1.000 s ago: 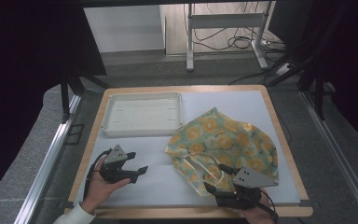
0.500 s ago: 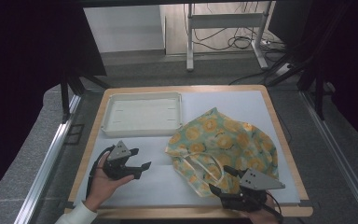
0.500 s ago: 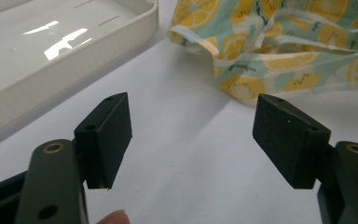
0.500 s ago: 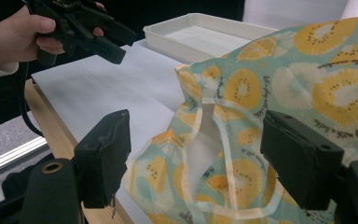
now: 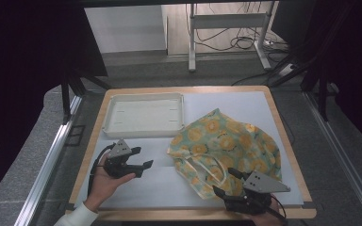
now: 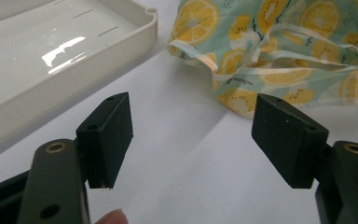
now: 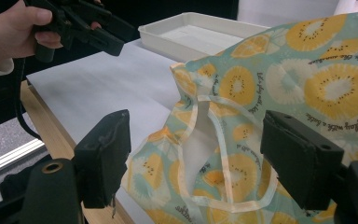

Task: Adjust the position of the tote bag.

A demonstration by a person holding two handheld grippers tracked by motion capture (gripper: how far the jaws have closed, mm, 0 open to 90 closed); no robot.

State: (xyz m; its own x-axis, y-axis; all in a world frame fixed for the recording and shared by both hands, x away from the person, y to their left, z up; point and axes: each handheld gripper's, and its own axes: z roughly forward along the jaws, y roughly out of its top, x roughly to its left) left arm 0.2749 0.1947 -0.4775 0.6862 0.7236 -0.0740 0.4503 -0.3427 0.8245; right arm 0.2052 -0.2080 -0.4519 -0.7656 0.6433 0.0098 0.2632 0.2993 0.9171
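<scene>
White tray (image 5: 143, 114), one; fruit-print bag (image 5: 231, 146), one.

My table is a wooden-edged board (image 5: 272, 110) covered by a plain white sheet (image 5: 169, 181). On the far left of the sheet lies a shallow, rectangular white plastic tray (image 5: 143, 114), its long side running left to right. To the right, from the middle down to the near edge, a crumpled pale-green cloth bag printed with orange and kiwi slices (image 5: 231, 146) lies flat, its cream straps looped on top.
</scene>
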